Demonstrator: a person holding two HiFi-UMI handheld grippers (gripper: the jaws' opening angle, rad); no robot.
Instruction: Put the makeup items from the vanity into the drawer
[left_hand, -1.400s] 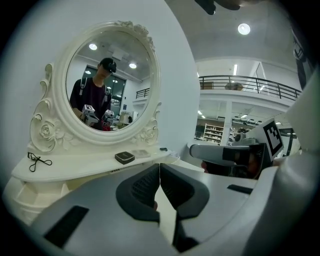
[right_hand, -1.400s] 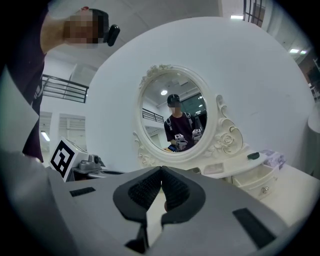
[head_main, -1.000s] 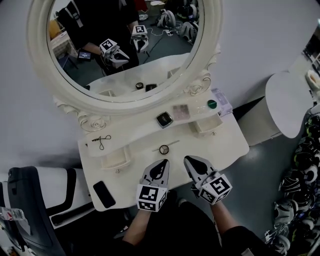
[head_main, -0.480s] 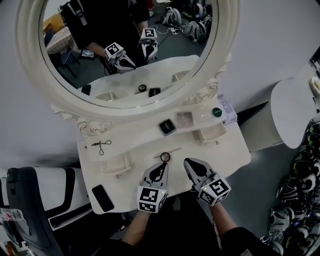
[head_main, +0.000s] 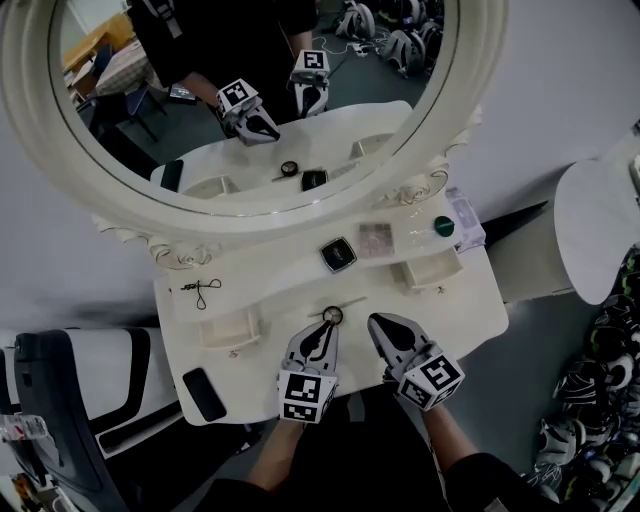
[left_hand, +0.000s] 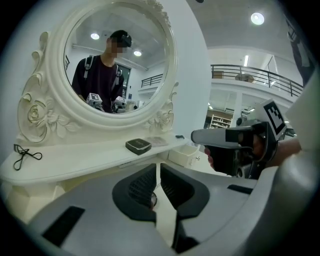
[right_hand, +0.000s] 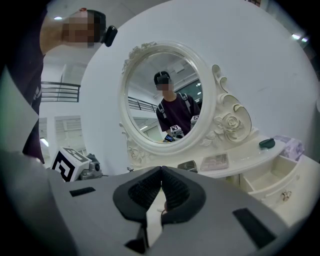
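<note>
Mirror (head_main: 250, 100) over desk (head_main: 470, 300). Left tongs (head_main: 326, 328) and right tongs (head_main: 375, 320) are both pinched closed and empty at the front edge. Open drawer (head_main: 425, 268) at the right edge. Only the head view shows the phone (head_main: 205, 394) at the front-left corner. Compact (head_main: 338, 254) and palette (head_main: 377, 240) toward the back edge. Small round item (head_main: 331, 316) just ahead of the left tongs.

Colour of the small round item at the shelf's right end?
The round item is dark green; the head view shows it best.
</note>
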